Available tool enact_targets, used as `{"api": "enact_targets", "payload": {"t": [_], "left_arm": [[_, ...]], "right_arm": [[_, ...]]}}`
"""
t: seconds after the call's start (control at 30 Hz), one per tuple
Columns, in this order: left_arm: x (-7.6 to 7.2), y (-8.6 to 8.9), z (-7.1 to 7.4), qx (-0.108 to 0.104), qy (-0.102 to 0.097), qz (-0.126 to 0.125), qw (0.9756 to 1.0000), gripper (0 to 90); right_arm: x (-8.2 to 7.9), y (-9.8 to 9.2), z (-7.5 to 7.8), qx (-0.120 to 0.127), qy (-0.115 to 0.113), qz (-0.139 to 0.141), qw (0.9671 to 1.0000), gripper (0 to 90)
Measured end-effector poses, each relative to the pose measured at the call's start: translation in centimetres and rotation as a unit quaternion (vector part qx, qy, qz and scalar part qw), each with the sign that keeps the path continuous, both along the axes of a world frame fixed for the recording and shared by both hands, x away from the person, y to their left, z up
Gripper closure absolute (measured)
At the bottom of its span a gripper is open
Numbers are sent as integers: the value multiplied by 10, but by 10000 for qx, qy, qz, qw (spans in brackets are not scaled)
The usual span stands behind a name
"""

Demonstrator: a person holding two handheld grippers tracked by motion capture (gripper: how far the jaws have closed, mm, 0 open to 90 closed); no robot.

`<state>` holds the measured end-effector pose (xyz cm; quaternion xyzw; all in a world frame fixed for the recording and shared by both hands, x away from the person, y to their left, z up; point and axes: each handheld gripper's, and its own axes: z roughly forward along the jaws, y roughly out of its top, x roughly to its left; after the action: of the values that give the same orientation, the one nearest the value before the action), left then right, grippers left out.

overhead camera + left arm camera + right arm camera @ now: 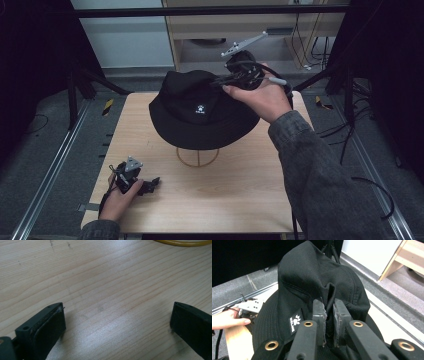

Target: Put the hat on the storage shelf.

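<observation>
A black bucket hat [200, 110] with a small white paw logo sits on a yellow wire stand [197, 157] in the middle of the wooden table [235, 195]. My right gripper [227, 80] is at the hat's crown on its right side, shut on a pinched fold of the hat's fabric [329, 296] between the two pads. My left gripper [150, 186] rests low over the table near the front left corner, open, with bare wood between its wide-apart jaws. In the left gripper view, my left gripper [117, 320] faces the tabletop, with the yellow stand ring [182, 243] at the top edge.
Metal rails [55, 165] run along both sides of the table. Dark tripod legs [90, 80] stand at the back left and right. A wooden cabinet [240, 30] and cables [315, 50] lie behind the table.
</observation>
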<state>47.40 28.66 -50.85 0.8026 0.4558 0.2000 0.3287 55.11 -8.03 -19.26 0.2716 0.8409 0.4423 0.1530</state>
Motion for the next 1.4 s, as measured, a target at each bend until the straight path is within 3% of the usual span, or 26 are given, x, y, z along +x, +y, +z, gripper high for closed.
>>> {"api": "enact_targets", "payload": {"t": [0.57,1.4], "left_arm": [[0,0,0,-2,2,-1,10000,0],[0,0,0,0,2,-5,10000,0]], "right_arm": [[9,23,-19,-231,149,124,9995,822],[11,26,-34,-342,348,180,9986,812]]}}
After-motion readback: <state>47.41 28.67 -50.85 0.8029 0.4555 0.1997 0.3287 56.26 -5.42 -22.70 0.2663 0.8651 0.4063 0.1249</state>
